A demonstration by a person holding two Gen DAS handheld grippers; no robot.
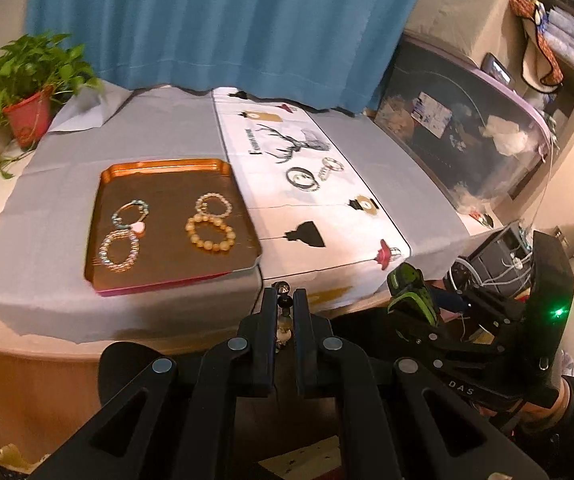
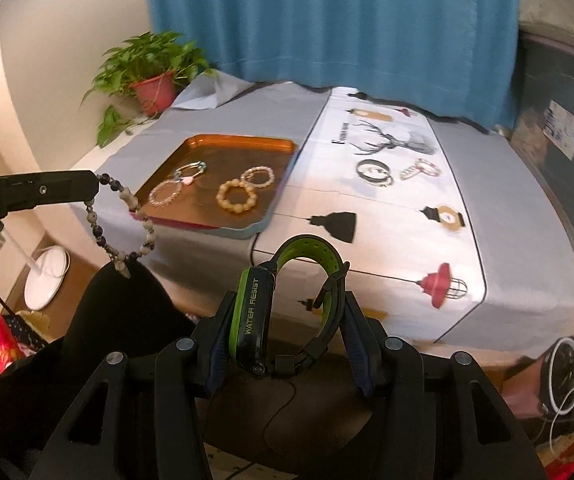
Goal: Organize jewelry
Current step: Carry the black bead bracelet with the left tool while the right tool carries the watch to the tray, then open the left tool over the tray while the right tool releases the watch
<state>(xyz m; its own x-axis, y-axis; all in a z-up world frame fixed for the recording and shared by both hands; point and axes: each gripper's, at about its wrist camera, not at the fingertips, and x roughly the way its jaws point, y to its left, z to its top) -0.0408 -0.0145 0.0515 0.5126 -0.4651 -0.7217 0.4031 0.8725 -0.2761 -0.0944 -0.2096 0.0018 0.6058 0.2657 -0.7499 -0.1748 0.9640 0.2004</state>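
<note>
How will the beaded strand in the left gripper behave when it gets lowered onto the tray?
Probably floppy: the beaded strand hangs as a limp loop from the left gripper. Likely to puddle rather than keep a ring shape on the orange tray. Round beads may slide slightly; the raised rim should contain them.

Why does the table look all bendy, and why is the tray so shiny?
Left wrist view: the fisheye lens curves the table edges, dark corners ring the picture, and warm light glares off the orange tray at its far rim. Right wrist view: same bending; the blue curtain and the right edge look smeared.
</note>
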